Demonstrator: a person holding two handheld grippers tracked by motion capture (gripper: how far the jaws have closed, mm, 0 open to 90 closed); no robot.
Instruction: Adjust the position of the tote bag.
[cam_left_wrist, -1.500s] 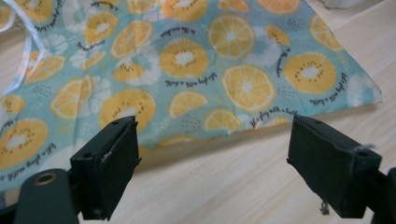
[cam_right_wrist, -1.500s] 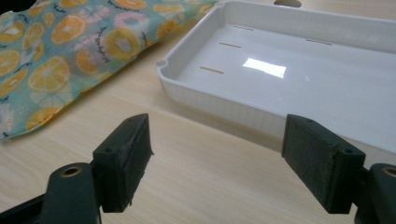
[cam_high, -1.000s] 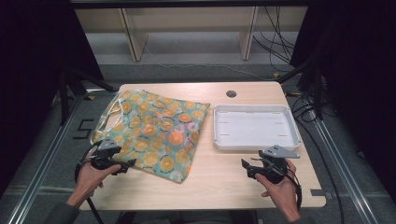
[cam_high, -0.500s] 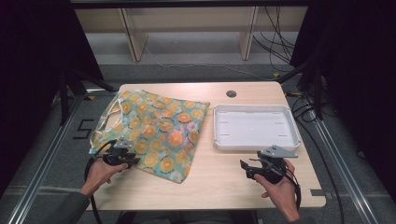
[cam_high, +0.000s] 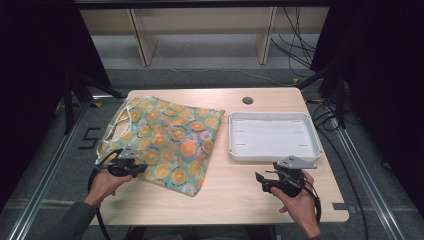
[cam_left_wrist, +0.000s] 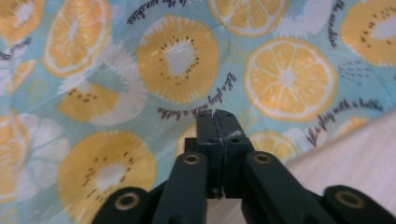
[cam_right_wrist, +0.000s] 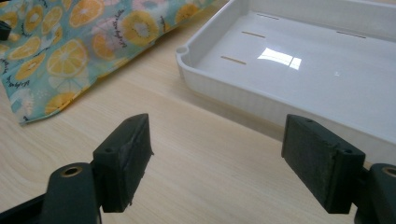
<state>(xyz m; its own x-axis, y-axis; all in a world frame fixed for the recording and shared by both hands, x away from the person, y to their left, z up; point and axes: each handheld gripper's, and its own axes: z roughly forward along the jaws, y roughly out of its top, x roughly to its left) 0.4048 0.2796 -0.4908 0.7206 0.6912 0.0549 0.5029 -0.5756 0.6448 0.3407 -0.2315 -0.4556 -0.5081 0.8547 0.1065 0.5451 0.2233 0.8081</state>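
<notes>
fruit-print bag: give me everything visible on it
The bag is thin teal fabric printed with orange and kiwi slices and script lettering. It lies flat, slightly rumpled, on the table's left half, handles toward the left edge, apart from the tray. The left tool, jaws just closed, pinches its near edge.

Bare tabletop (cam_high: 235, 195) between cloth bag (cam_high: 170, 140) and white tray (cam_high: 272, 137), passable. Tray wall blocks the right tool (cam_high: 260, 181) ahead; bag covers the left half.

L hand-held gripper (cam_high: 141, 169) on fruit-print bag (cam_high: 170, 142) edge, white tray (cam_high: 273, 136) nearby.
</notes>
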